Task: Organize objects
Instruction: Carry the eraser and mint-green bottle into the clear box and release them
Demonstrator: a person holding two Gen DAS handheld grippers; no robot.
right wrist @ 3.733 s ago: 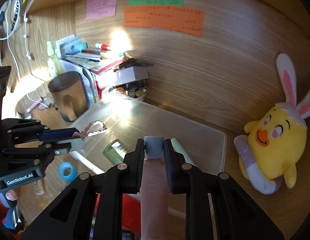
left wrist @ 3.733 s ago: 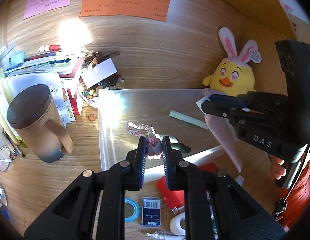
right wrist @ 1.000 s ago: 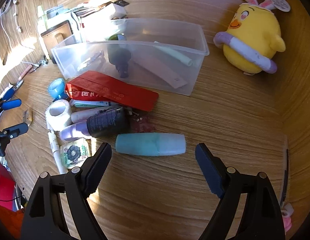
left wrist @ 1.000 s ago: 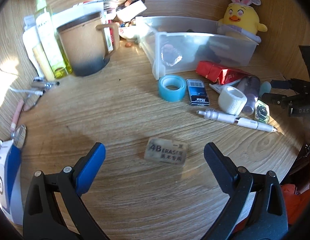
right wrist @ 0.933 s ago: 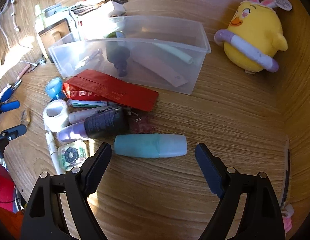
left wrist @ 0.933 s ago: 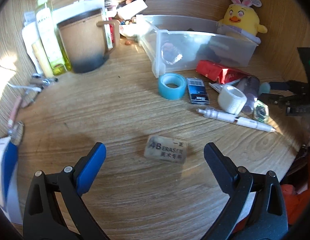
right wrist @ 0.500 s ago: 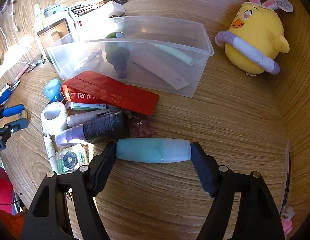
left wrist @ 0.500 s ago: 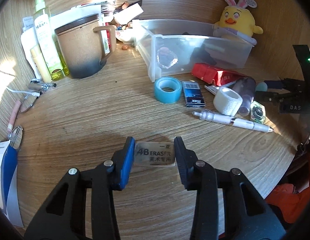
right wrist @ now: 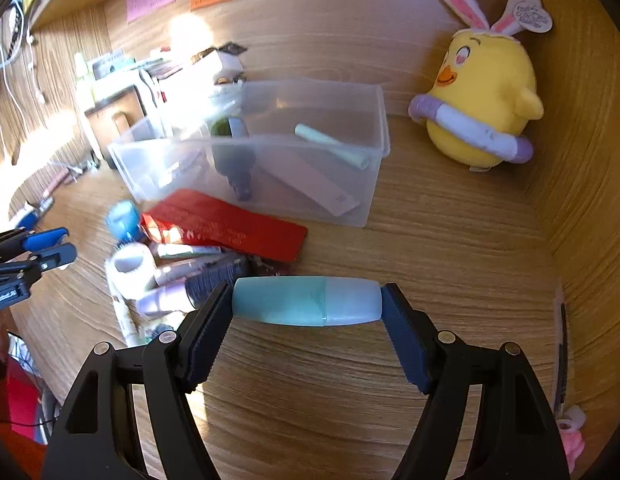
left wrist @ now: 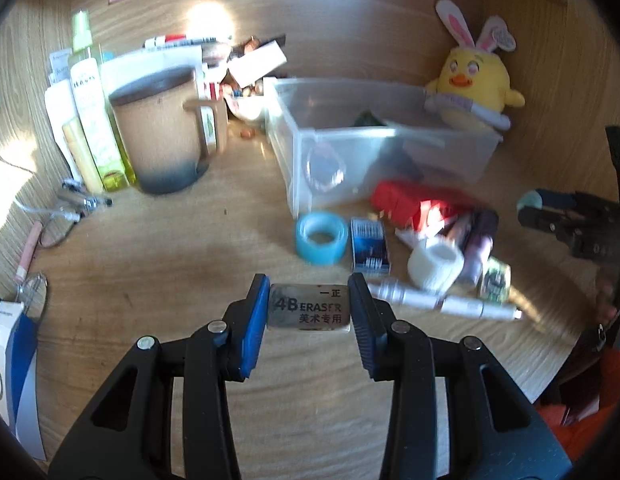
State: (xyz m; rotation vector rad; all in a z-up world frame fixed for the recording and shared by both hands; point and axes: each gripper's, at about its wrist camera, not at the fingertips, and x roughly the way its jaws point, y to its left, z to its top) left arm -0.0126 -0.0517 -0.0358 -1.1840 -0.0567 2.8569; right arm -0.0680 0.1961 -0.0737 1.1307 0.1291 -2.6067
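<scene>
My left gripper [left wrist: 309,308] is shut on a grey 4B eraser [left wrist: 308,307] and holds it above the wooden desk. My right gripper [right wrist: 308,307] is shut on a pale teal capped tube [right wrist: 308,306], gripped end to end, lifted off the desk. A clear plastic bin [left wrist: 383,136] [right wrist: 375,120] stands behind, holding a dark bottle [right wrist: 234,164], a mint stick [right wrist: 331,146] and a pink card. In front of the bin lie a blue tape roll [left wrist: 321,236], a blue staple box [left wrist: 369,245], a white tape roll [left wrist: 435,264], a white pen [left wrist: 441,302] and a red packet [right wrist: 226,224].
A brown mug [left wrist: 158,128] and bottles [left wrist: 94,112] stand at the left. A yellow plush chick [right wrist: 481,92] sits at the back right by the wooden wall. Glasses and a cable [left wrist: 50,224] lie at the far left. A blue-white box [left wrist: 10,364] lies at the left edge.
Both grippers have closed from wide open, the left on the eraser and the right on the teal tube, and both have lifted their objects off the desk.
</scene>
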